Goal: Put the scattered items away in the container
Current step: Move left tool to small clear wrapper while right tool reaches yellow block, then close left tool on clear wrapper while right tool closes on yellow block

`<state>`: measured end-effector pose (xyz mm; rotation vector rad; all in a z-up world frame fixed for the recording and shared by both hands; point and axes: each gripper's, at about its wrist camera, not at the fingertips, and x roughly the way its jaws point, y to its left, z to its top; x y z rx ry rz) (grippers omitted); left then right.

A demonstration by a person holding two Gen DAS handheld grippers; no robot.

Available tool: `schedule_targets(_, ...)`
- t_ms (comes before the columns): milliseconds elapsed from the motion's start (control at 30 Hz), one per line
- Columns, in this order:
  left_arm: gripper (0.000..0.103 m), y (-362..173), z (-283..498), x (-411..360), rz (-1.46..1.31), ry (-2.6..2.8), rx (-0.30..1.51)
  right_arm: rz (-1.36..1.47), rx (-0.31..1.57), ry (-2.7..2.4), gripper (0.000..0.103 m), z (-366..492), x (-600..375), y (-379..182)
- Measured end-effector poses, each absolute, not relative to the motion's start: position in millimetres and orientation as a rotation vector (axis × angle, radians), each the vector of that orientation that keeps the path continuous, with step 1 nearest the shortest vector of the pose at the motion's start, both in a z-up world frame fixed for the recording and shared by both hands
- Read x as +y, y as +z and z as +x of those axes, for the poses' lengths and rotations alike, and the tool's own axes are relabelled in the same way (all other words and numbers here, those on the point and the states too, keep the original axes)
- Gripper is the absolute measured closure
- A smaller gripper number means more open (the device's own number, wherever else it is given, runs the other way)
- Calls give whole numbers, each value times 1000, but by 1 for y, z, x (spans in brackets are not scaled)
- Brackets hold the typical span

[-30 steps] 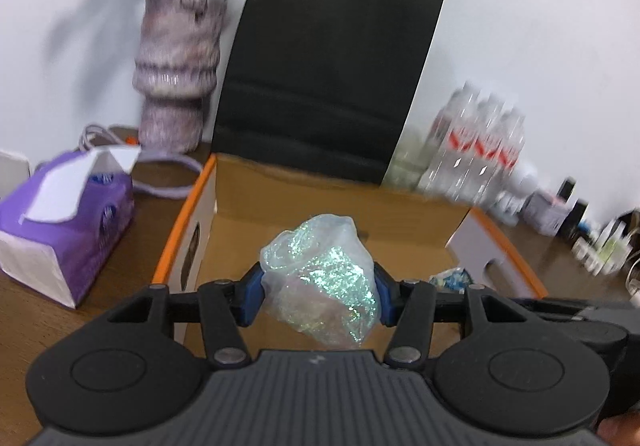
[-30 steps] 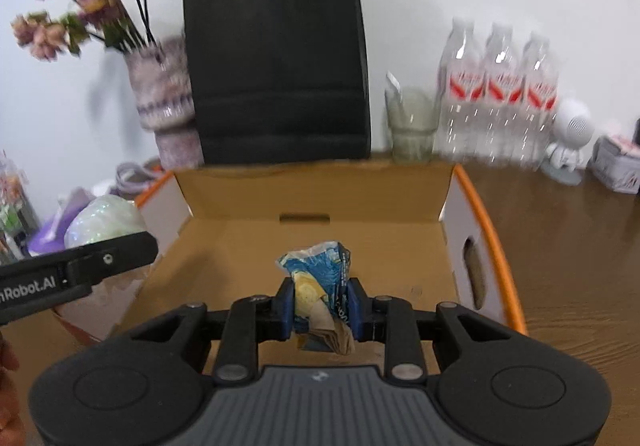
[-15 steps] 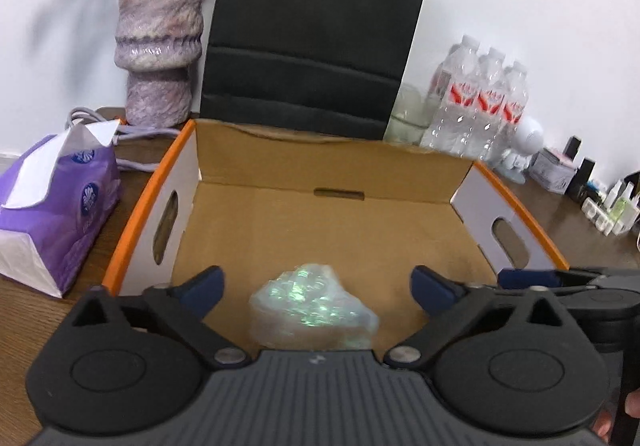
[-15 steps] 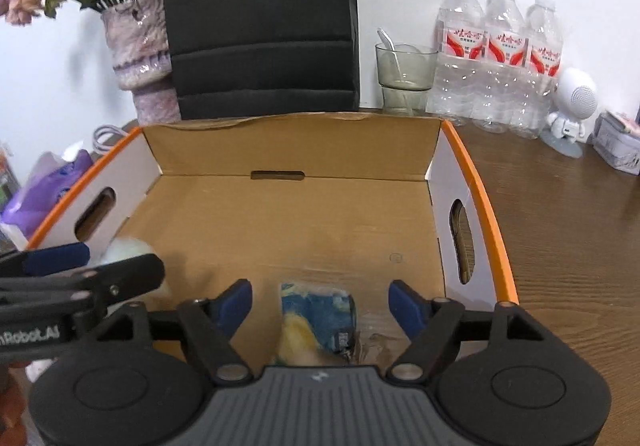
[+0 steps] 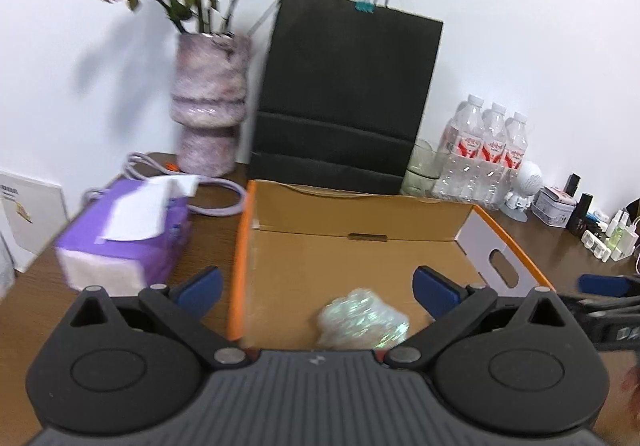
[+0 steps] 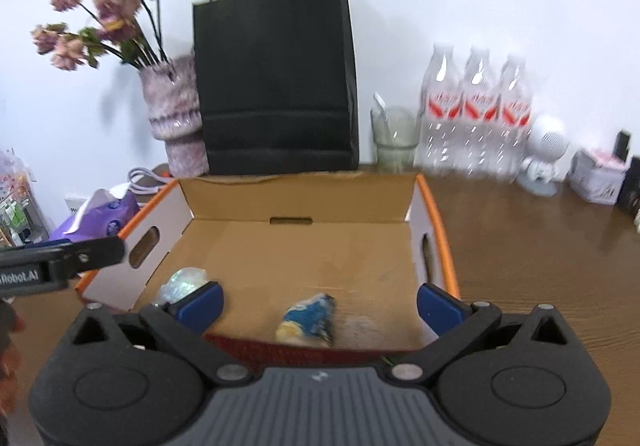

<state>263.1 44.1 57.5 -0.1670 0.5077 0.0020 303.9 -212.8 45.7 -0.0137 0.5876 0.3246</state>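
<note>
An open cardboard box with orange rims point(image 5: 360, 214) point(image 6: 296, 198) stands on the wooden table. An iridescent crumpled bag point(image 5: 362, 320) lies on the box floor near the front; it also shows in the right wrist view point(image 6: 182, 284). A blue and yellow crumpled wrapper point(image 6: 308, 320) lies on the box floor near the front edge. My left gripper point(image 5: 316, 292) is open and empty above the front of the box. My right gripper point(image 6: 320, 304) is open and empty above the wrapper. The right gripper's finger point(image 5: 604, 286) shows at the right edge of the left view.
A purple tissue box point(image 5: 124, 230) sits left of the box. Behind it stand a vase of dried flowers point(image 5: 208, 106), a black paper bag point(image 5: 344, 98), a glass point(image 6: 394, 138), water bottles point(image 6: 476, 114) and small items point(image 5: 556, 202) at the right.
Both grippers opened and let go of their items, which dropped onto the box floor. Both grippers have since pulled up and back from the box.
</note>
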Motion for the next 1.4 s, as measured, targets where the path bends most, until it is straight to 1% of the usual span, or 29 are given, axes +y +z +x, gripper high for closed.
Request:
schedule_targets(233,0,51,208,74,-133,32,518,-37,551,345,0,240,-240,41)
schedule_targets(367,0,34,179,79,-114,18,555,-97,572,330,0,204,-241,25)
schedule_targets(633,0,-4,141,72,-152,-57,637,-50,609,314,0,153,-238,-9)
schedule_targets(733,0,-11,130,67,-154,-80,643,-73,598,306,2,141,-230,-17)
schedule_targets(800,0,-15,128,66,-146,-84,652,-95,597,306,6,137,-225,-21)
schedule_targets(1033,0,-22,136,64,-119,-79,671,-84,622,311,12,145,-216,-27)
schedule_targets(1067,0,-23,138,63,-113,-88,677,-84,621,310,15,147,-215,-28)
schedule_targets(1100,0,-25,140,61,-108,-101,682,-87,621,309,21,148,-214,-28)
schedule_targets(1133,2,-26,141,60,-106,-110,686,-91,623,306,24,150,-213,-29)
schedule_targets(1167,7,-27,142,59,-104,-119,691,-98,626,301,28,152,-212,-30)
schedule_targets(1233,11,-29,144,55,-83,-122,693,-107,637,290,36,156,-210,-32)
schedule_targets(1267,17,-29,144,54,-66,-117,689,-108,639,288,43,157,-209,-33)
schedule_targets(1300,19,-30,145,53,-54,-112,686,-106,643,289,50,159,-208,-34)
schedule_targets(1367,29,-30,145,52,-43,-103,682,-103,652,286,57,163,-207,-36)
schedule_targets(1400,32,-29,146,52,-39,-100,682,-101,655,286,58,166,-207,-36)
